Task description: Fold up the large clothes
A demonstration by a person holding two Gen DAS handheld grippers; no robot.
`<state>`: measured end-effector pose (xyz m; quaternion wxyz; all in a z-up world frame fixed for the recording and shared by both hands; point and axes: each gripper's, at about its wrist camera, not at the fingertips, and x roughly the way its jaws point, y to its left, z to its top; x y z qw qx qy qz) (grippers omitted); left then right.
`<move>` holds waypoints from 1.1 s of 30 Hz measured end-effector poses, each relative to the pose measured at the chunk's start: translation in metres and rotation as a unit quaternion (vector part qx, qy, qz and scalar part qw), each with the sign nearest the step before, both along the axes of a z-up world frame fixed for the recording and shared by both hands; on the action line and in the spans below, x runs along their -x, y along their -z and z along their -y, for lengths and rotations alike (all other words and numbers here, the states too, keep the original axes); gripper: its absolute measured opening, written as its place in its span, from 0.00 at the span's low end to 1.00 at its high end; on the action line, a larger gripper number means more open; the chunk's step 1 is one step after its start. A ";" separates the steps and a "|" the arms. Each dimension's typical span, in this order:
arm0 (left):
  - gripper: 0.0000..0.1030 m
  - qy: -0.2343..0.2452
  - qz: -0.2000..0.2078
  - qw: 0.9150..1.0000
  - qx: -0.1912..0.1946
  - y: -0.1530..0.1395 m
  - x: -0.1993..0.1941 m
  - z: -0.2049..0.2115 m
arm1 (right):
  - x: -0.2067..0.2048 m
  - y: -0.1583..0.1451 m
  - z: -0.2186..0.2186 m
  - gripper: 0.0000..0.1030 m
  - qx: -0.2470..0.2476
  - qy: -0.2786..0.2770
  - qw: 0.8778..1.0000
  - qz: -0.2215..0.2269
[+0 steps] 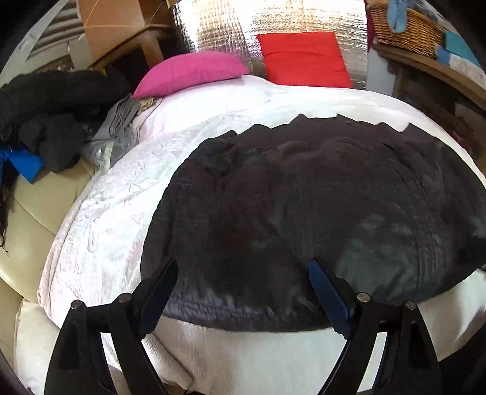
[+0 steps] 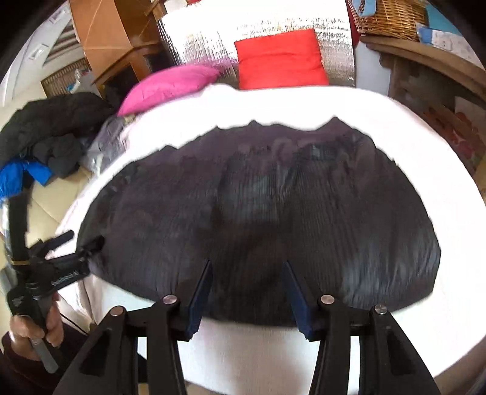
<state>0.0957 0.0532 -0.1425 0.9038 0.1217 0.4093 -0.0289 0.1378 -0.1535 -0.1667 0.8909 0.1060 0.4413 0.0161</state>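
1. Wicker basket (image 1: 407,29) top right, on a wooden shelf (image 1: 440,65). Blue cloth (image 1: 398,15) hangs over its rim; the rest of what's in it can't be made out.
2. Surface: a bed with a white cover (image 1: 115,194). Pink pillow (image 1: 188,71) and red pillow (image 1: 303,57) at the far end, against a silver foil panel (image 1: 218,27).
3. Task item: dark quilted jacket (image 1: 303,212), spread flat on the white cover and filling most of the middle. Near hem lies just ahead of both grippers.
4. Left of the bed: cream sofa (image 1: 39,212) carrying a heap of black clothes (image 1: 51,106), something blue (image 1: 24,164) and grey fabric (image 1: 118,127). Wooden cabinet (image 1: 133,51) behind it.
5. Left gripper (image 1: 243,288): jaws spread wide, nothing between them, fingers over the jacket's near-left edge. Whether the tips touch the fabric, can't tell. Right wrist view shows this gripper at the jacket's left corner, a hand (image 2: 33,328) on its handle.
6. Right gripper (image 2: 247,291): jaws about half apart, released, nothing gripped. Fingers frame the jacket's near hem around the middle; contact not clear, and the picture is blurred.
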 end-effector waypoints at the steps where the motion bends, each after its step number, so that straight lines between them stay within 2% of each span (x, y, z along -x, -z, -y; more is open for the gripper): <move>1: 0.86 0.003 -0.001 1.000 -0.005 0.003 0.000 0.002 | -0.005 0.009 -0.003 0.51 0.006 -0.003 1.000 -0.020; 3: 0.86 0.006 -0.006 1.000 -0.012 0.006 0.001 0.005 | -0.014 0.026 -0.005 0.51 0.017 -0.005 0.999 -0.050; 5: 0.86 0.005 -0.007 1.000 -0.013 0.007 0.001 0.005 | -0.016 0.022 -0.004 0.51 0.015 -0.004 0.999 -0.052; 9: 0.86 0.005 -0.008 1.000 -0.007 0.008 -0.001 0.003 | -0.016 -0.003 0.005 0.51 0.007 0.009 1.000 -0.014; 12: 0.86 0.006 -0.012 1.000 -0.002 0.009 -0.006 -0.001 | -0.019 -0.020 0.021 0.51 0.045 0.049 0.998 0.010; 15: 0.86 0.009 -0.013 1.000 -0.002 0.011 -0.009 -0.002 | -0.035 -0.012 0.048 0.53 0.074 0.102 0.992 -0.010; 17: 0.86 0.010 -0.014 1.000 -0.002 0.013 -0.008 -0.001 | -0.048 0.009 0.065 0.55 0.060 0.112 0.990 -0.055; 18: 0.86 0.010 -0.016 1.000 0.000 0.013 -0.009 -0.001 | -0.051 0.012 0.070 0.56 0.042 0.115 0.991 -0.052; 22: 0.86 0.007 -0.020 1.000 0.005 0.015 -0.010 -0.001 | -0.049 -0.004 0.066 0.56 0.041 0.120 0.992 -0.026; 25: 0.86 0.007 -0.021 1.000 0.006 0.014 -0.010 0.000 | -0.044 -0.016 0.054 0.56 0.018 0.097 0.995 0.003; 29: 0.86 0.007 -0.036 0.999 0.037 0.005 -0.017 -0.011 | -0.050 -0.022 0.045 0.56 0.048 0.096 0.994 0.022; 33: 0.86 -0.018 -0.043 0.996 0.070 -0.016 -0.048 -0.037 | -0.061 -0.028 0.076 0.56 0.010 0.117 0.993 0.033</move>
